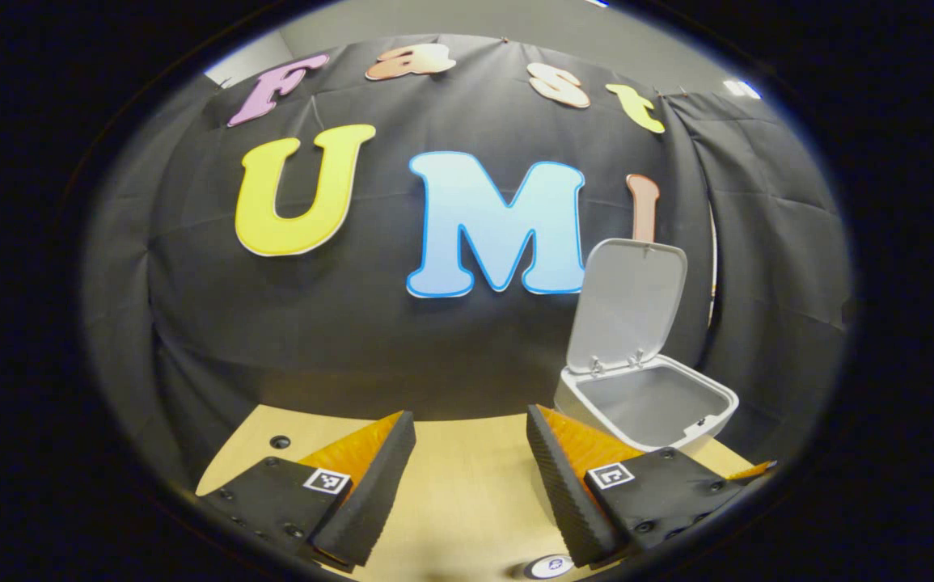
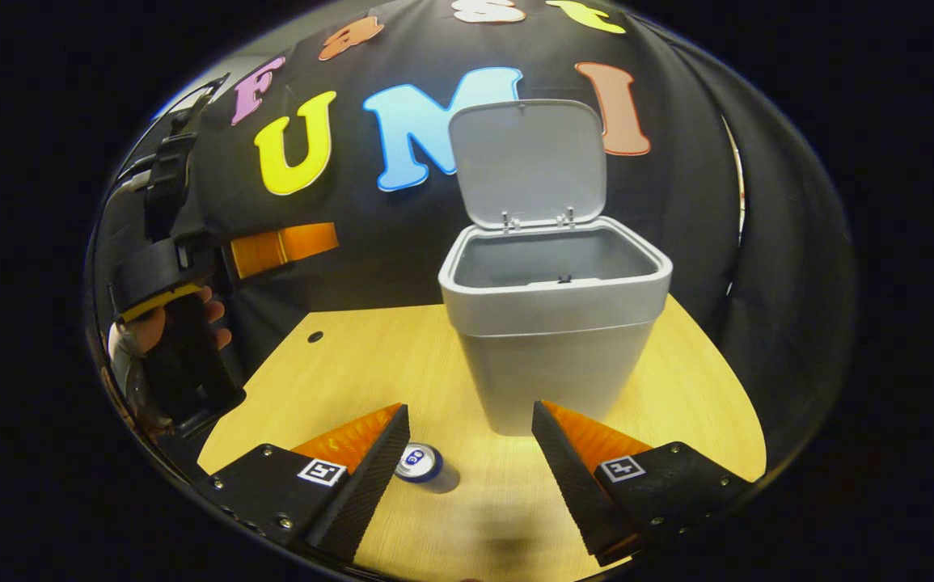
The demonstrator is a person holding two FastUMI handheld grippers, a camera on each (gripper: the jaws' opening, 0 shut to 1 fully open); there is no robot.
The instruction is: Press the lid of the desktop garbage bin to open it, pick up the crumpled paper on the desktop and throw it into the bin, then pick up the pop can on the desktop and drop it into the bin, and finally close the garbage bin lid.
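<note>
Garbage bin [image 2: 551,323] (lid [image 2: 527,162] up), pop can [image 2: 422,466] alongside

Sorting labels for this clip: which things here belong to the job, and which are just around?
Job: bin, its lid up; can on the table; right tool; left tool.
Around: table hole.

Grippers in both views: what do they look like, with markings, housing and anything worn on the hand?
Each gripper, left and right, has two wedge-shaped fingers with ribbed inner faces, on dark screwed plates carrying small square black-and-white tags. In the right gripper view the left gripper shows farther off, with a dark housing, a strap above and a yellow band. Whether the hand wears anything, I cannot tell.
</note>
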